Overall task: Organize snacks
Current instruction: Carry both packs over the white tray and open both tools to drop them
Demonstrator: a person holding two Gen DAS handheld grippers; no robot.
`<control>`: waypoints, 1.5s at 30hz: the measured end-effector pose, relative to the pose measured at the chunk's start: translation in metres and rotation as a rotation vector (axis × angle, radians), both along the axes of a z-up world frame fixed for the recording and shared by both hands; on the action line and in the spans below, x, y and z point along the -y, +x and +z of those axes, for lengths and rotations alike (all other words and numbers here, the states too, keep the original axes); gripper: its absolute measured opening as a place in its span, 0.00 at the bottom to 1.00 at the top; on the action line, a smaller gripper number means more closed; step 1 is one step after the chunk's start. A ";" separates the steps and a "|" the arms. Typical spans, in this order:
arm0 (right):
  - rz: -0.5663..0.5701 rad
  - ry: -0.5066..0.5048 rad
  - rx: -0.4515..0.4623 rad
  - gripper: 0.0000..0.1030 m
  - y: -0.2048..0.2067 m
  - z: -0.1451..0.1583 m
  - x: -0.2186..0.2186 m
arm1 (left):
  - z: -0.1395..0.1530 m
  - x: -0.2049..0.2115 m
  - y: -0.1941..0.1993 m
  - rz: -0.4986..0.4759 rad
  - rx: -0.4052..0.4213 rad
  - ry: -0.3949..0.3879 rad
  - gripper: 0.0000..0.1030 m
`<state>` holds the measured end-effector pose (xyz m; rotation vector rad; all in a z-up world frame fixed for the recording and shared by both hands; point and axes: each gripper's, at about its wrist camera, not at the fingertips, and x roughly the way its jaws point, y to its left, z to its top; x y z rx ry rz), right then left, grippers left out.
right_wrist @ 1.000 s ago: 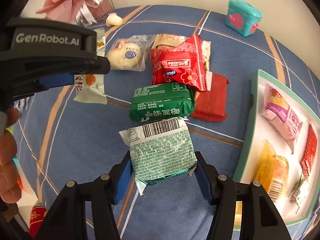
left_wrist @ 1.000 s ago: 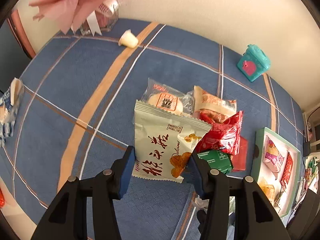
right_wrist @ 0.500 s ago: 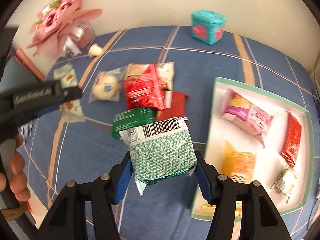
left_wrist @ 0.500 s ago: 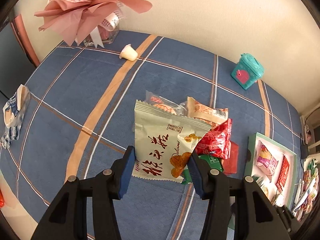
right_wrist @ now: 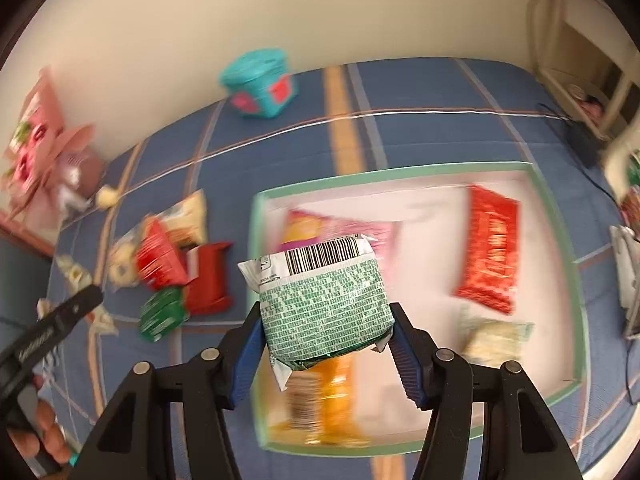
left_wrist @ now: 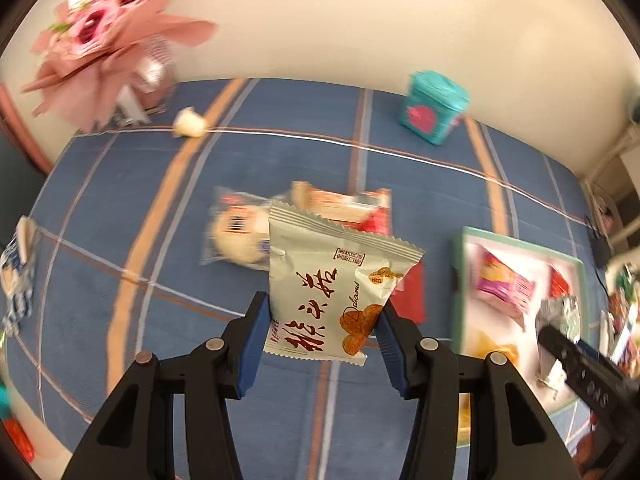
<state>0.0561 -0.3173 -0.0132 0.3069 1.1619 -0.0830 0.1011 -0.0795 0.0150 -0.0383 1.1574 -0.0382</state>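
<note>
My left gripper (left_wrist: 322, 334) is shut on a white snack bag with red characters (left_wrist: 332, 288), held above the blue striped cloth. My right gripper (right_wrist: 324, 340) is shut on a green-and-white packet with a barcode (right_wrist: 324, 304), held over the near left part of the green-rimmed white tray (right_wrist: 560, 240). The tray holds a pink packet (right_wrist: 376, 228), a red packet (right_wrist: 490, 248), a yellow packet (right_wrist: 332, 400) and a pale packet (right_wrist: 496, 338). A pile of snacks (left_wrist: 248, 236) lies on the cloth left of the tray (left_wrist: 460, 248).
A teal tin (left_wrist: 434, 106) stands at the back by the wall. A pink bouquet (left_wrist: 104, 52) and a small cup (left_wrist: 190, 123) are at the back left. A blue-white packet (left_wrist: 16, 276) lies at the left edge. The view is motion-blurred.
Both grippers have risen and swung right with their packets. The right gripper now hangs over the tray; before, it was over the cloth left of it.
</note>
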 end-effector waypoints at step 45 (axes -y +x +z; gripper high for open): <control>-0.340 0.059 0.021 0.60 -0.003 -0.026 0.154 | -0.042 0.241 -0.020 -0.526 0.033 0.067 0.52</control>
